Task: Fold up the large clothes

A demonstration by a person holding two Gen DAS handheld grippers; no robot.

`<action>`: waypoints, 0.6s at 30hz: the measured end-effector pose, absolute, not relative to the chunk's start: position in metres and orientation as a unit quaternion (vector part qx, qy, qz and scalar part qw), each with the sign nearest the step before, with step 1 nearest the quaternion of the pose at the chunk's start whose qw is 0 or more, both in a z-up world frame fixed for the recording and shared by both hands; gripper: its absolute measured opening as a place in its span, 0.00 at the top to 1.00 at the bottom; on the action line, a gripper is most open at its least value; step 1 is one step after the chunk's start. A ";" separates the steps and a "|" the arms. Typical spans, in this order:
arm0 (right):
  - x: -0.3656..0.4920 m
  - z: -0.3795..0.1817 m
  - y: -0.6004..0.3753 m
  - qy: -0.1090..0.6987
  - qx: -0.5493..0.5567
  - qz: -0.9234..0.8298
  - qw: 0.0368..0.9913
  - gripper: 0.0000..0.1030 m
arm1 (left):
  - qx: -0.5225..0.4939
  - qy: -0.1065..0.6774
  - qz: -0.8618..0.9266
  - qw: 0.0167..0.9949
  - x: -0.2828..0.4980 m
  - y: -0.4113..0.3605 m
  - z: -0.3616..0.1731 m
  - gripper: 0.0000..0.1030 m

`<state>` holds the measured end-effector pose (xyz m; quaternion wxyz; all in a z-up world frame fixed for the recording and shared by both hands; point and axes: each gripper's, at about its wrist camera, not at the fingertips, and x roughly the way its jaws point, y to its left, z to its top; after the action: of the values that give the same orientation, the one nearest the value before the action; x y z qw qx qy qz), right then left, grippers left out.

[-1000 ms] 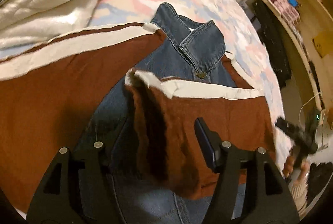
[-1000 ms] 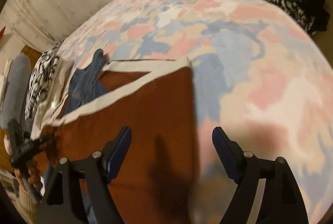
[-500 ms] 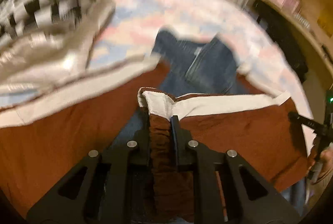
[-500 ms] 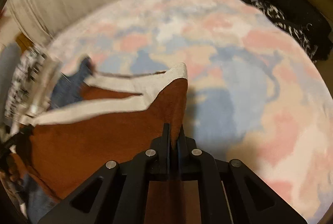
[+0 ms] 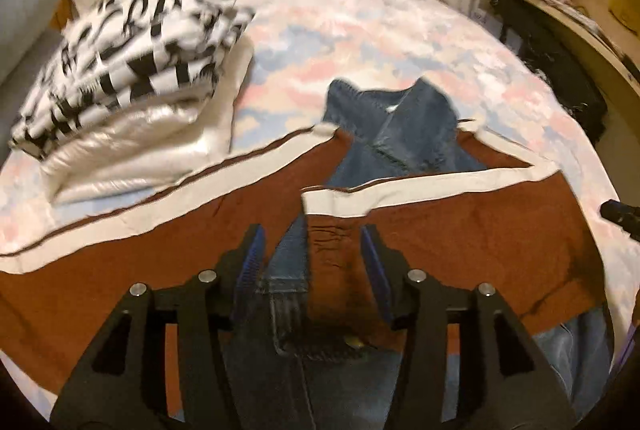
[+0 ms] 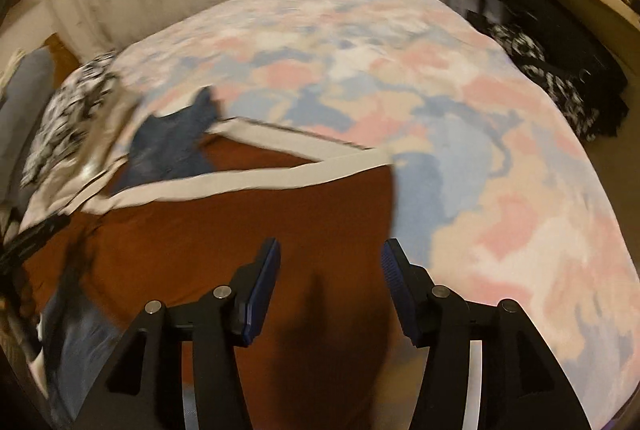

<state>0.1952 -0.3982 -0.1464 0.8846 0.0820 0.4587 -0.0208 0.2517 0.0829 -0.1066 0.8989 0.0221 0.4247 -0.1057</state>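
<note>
On the bed lies one denim jacket with brown, cream-edged sleeves, and to the left of the jacket is one stack of two folded items: one black-and-white patterned piece on top of one shiny cream piece. Two grippers are in view, the left gripper and the right gripper, each with two blue-padded fingers set apart over the jacket.

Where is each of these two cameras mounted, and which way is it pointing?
Left wrist: rides the left gripper, facing forward over the denim jacket toward the folded pile; its open fingers show.
Right wrist: rides the right gripper, facing across the floral bedspread; its open fingers show.
Shared: the brown-and-cream garment, jacket, bedspread.
</note>
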 end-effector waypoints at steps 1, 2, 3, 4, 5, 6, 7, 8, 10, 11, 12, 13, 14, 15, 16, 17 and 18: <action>0.191 -0.147 -0.384 0.462 0.078 -0.010 0.883 0.48 | 0.019 0.424 -0.111 0.899 0.244 0.079 -0.102 0.55; 0.187 -0.147 -0.368 0.465 0.079 0.004 0.882 0.48 | 0.014 0.427 -0.117 0.896 0.240 0.075 -0.100 0.55; 0.184 -0.150 -0.351 0.469 0.083 0.023 0.879 0.48 | 0.005 0.434 -0.124 0.893 0.235 0.069 -0.100 0.56; 0.181 -0.153 -0.335 0.472 0.087 0.041 0.876 0.48 | -0.003 0.438 -0.129 0.890 0.233 0.063 -0.103 0.61; 0.182 -0.156 -0.320 0.475 0.087 0.057 0.874 0.48 | -0.008 0.442 -0.134 0.887 0.231 0.056 -0.107 0.65; 0.181 -0.160 -0.305 0.476 0.081 0.070 0.873 0.48 | -0.008 0.447 -0.134 0.884 0.231 0.048 -0.115 0.67; 0.179 -0.164 -0.290 0.479 0.072 0.078 0.871 0.48 | -0.007 0.457 -0.127 0.881 0.232 0.043 -0.123 0.70; 0.176 -0.168 -0.280 0.482 0.067 0.081 0.870 0.48 | -0.007 0.470 -0.115 0.875 0.233 0.038 -0.135 0.73; 0.175 -0.185 -0.263 0.498 0.063 0.092 0.860 0.48 | -0.010 0.496 -0.092 0.863 0.238 0.032 -0.158 0.75; 0.173 -0.195 -0.260 0.510 0.058 0.084 0.854 0.48 | -0.010 0.510 -0.077 0.856 0.240 0.032 -0.170 0.76; 0.172 -0.206 -0.264 0.519 0.052 0.068 0.851 0.48 | -0.014 0.517 -0.070 0.853 0.241 0.035 -0.178 0.77; 0.170 -0.213 -0.272 0.524 0.052 0.052 0.849 0.48 | -0.023 0.514 -0.070 0.855 0.239 0.038 -0.182 0.78; 0.167 -0.217 -0.283 0.525 0.055 0.035 0.849 0.49 | -0.029 0.510 -0.074 0.856 0.236 0.040 -0.180 0.78; 0.163 -0.218 -0.297 0.521 0.057 0.015 0.851 0.50 | -0.029 0.510 -0.074 0.857 0.235 0.041 -0.177 0.78; 0.157 -0.218 -0.314 0.516 0.057 -0.012 0.855 0.50 | -0.028 0.509 -0.073 0.857 0.233 0.043 -0.175 0.79; 0.151 -0.217 -0.329 0.511 0.056 -0.042 0.857 0.51 | -0.028 0.508 -0.071 0.858 0.231 0.045 -0.172 0.81; 0.144 -0.215 -0.346 0.506 0.059 -0.067 0.858 0.52 | -0.029 0.506 -0.072 0.859 0.230 0.047 -0.171 0.81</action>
<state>0.1439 -0.3458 -0.2147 0.8578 0.0594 0.5062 -0.0666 0.2301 0.0475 -0.1711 0.8588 -0.0292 0.5065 -0.0715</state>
